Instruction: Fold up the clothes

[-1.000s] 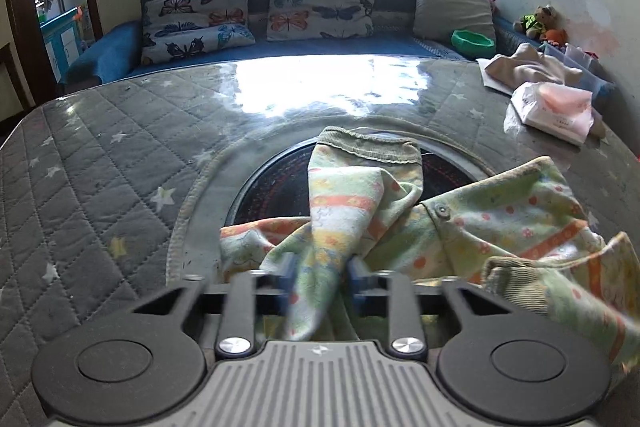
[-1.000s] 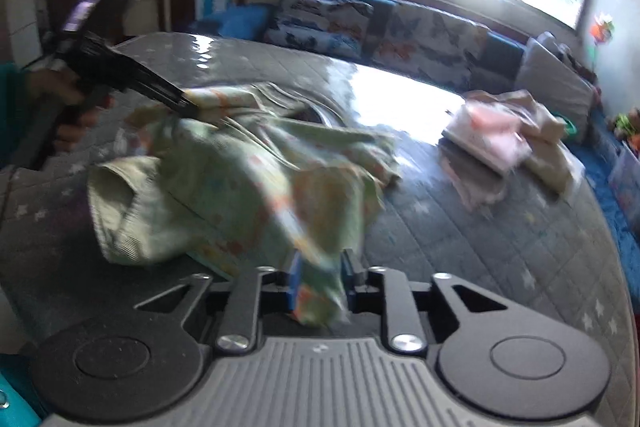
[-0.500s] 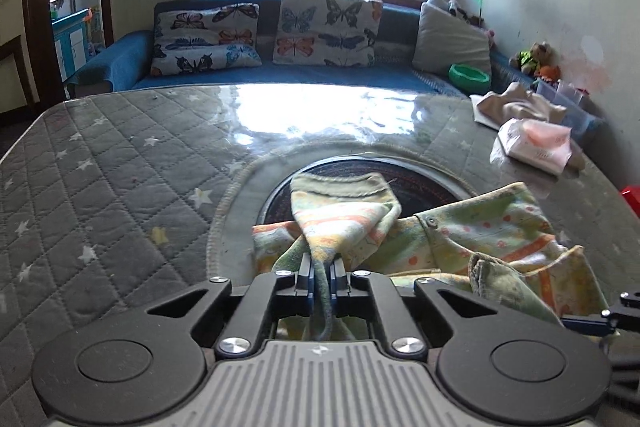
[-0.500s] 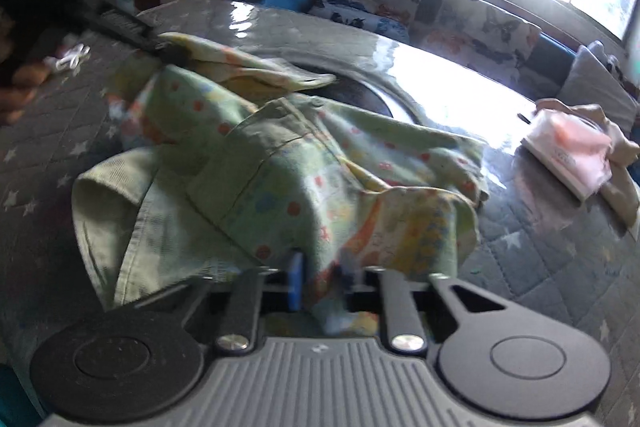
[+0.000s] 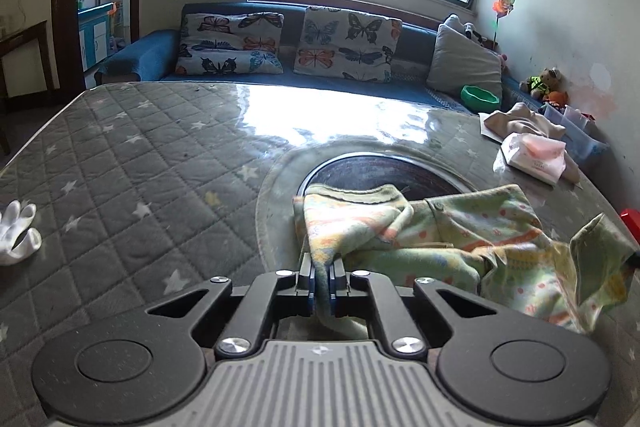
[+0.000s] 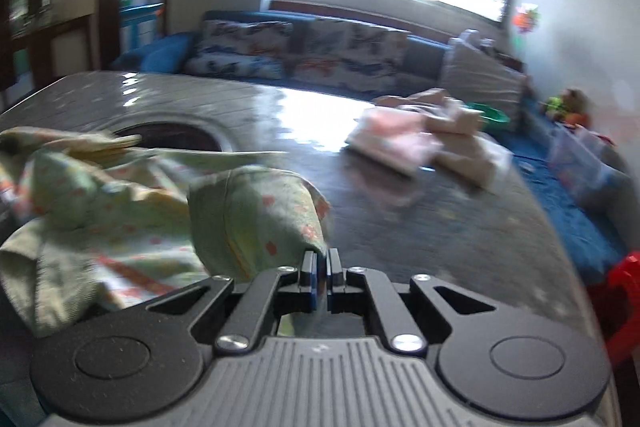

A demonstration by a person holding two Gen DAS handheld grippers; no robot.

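A light green child's garment [image 5: 460, 239] with orange and red print lies crumpled on the grey quilted table cover [image 5: 140, 167], partly over a dark round inset [image 5: 384, 171]. My left gripper [image 5: 321, 275] is shut on one striped edge of it, and the cloth hangs down between the pads. In the blurred right wrist view the same garment [image 6: 140, 211] spreads to the left. My right gripper [image 6: 321, 259] is closing its jaws on a raised corner of that cloth, which runs into the narrow gap between the pads.
Folded pink and beige clothes [image 5: 532, 147] lie at the table's far right, and appear again as a pile [image 6: 400, 139]. A white glove [image 5: 16, 231] rests at the left edge. Behind stand a blue sofa [image 5: 132, 55], butterfly cushions [image 5: 344, 43] and a green bowl [image 5: 480, 98].
Both grippers closed on the garment. The left one drew back with its edge, and the right one swung right with a corner. The cloth is now stretched wider between them.
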